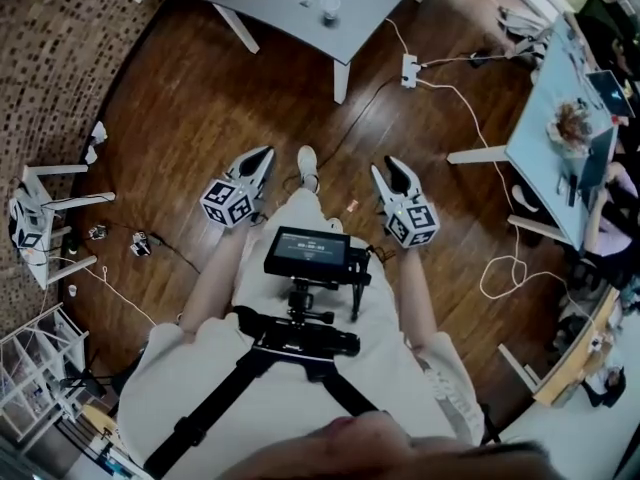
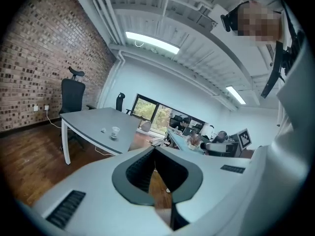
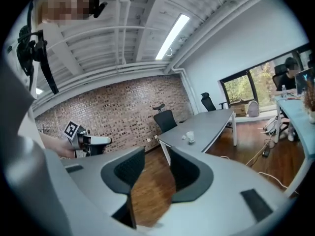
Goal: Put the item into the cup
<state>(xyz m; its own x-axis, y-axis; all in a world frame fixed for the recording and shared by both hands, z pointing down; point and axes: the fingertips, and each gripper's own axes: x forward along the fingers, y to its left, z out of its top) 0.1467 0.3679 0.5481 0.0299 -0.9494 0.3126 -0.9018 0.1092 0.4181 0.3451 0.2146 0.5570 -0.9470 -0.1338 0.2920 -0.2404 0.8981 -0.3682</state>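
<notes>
My left gripper [image 1: 266,152] and right gripper [image 1: 392,163] have pale grey shells that taper to points, lined inside with dark grey textured pads [image 3: 184,173]. Each carries a marker cube [image 1: 228,202] printed with black-and-white squares, and small dark ribbed patches [image 2: 67,208] sit on the shells. I wear a loose white top [image 1: 180,368] with short sleeves [image 1: 447,373]. On my chest is a black monitor [image 1: 307,252] above a black bracket [image 1: 305,340], from which two black bars [image 1: 205,418] spread.
</notes>
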